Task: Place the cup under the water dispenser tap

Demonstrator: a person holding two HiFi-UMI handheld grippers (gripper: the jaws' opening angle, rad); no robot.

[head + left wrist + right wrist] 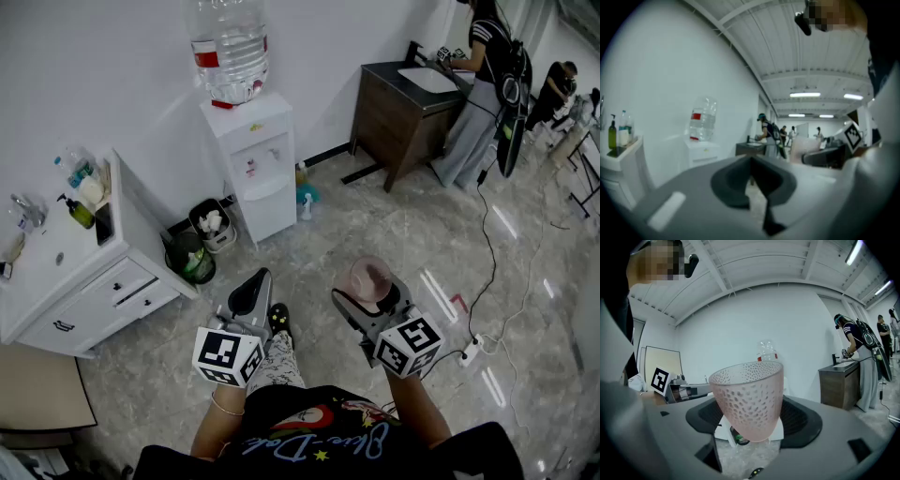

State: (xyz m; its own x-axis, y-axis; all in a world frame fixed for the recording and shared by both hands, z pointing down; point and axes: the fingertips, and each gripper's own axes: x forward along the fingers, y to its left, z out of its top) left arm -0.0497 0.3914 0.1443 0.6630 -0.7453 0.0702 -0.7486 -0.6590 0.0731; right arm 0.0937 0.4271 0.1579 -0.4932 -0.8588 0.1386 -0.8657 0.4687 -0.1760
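Right gripper view: right gripper [751,423] clamped on a pink dimpled cup [749,397], nowhere near the tap yet.
Cup is rim up, tilted a little, its lower half pinched between the dark pads [799,420], held in the air above the marble floor [394,234]. Head view: left gripper [251,292] closed with nothing in it, just left of the right one. White water dispenser [255,164] stands against the wall well ahead of both, clear bottle [230,47] with a red label on top. Two bins [199,246] just left of the dispenser, small spray bottle [306,202] at its right foot. White sink counter [56,272] with bottles at left. A person [480,89] stands at a dark counter [398,117] far right.
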